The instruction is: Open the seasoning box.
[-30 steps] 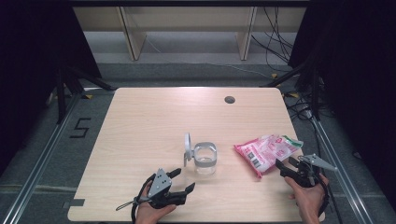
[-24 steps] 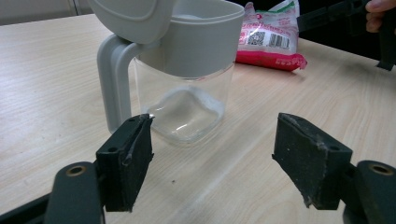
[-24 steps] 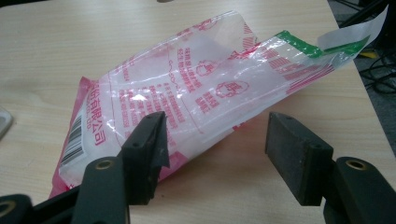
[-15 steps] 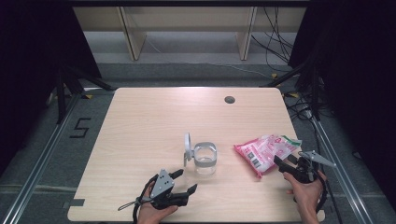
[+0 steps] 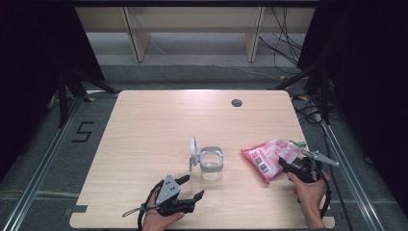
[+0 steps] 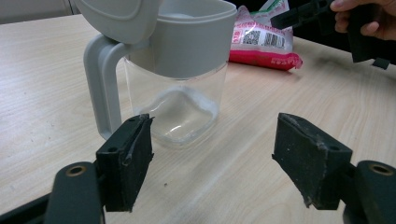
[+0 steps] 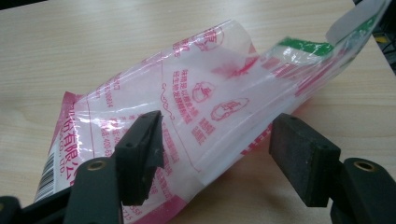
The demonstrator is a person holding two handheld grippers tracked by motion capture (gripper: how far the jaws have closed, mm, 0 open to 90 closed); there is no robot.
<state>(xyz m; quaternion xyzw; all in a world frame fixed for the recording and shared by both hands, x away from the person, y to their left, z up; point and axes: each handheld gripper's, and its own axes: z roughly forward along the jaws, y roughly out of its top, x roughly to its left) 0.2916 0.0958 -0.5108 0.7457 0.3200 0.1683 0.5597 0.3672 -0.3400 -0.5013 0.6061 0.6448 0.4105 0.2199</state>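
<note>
— Pink and clear crinkled plastic: the snack bag (image 7: 205, 107) lies flat on the right side of the desk (image 5: 144, 125), a green strip at its raised end.

— And the right gripper (image 5: 294, 169)?

— Held low at the bag's near edge; its jaws have just been opening and stand apart around the film, not pressing.

— The left gripper (image 6: 212, 154)?

— Level, spread wide, empty, facing a glass jug (image 5: 211, 162) with a grey handle and its lid tipped up.

The jug's (image 6: 180, 65) lid (image 6: 119, 16) is cut off at the top edge in the left gripper view (its hinge hidden); print on the pink bag (image 7: 196, 116) stays unreadable.
</note>
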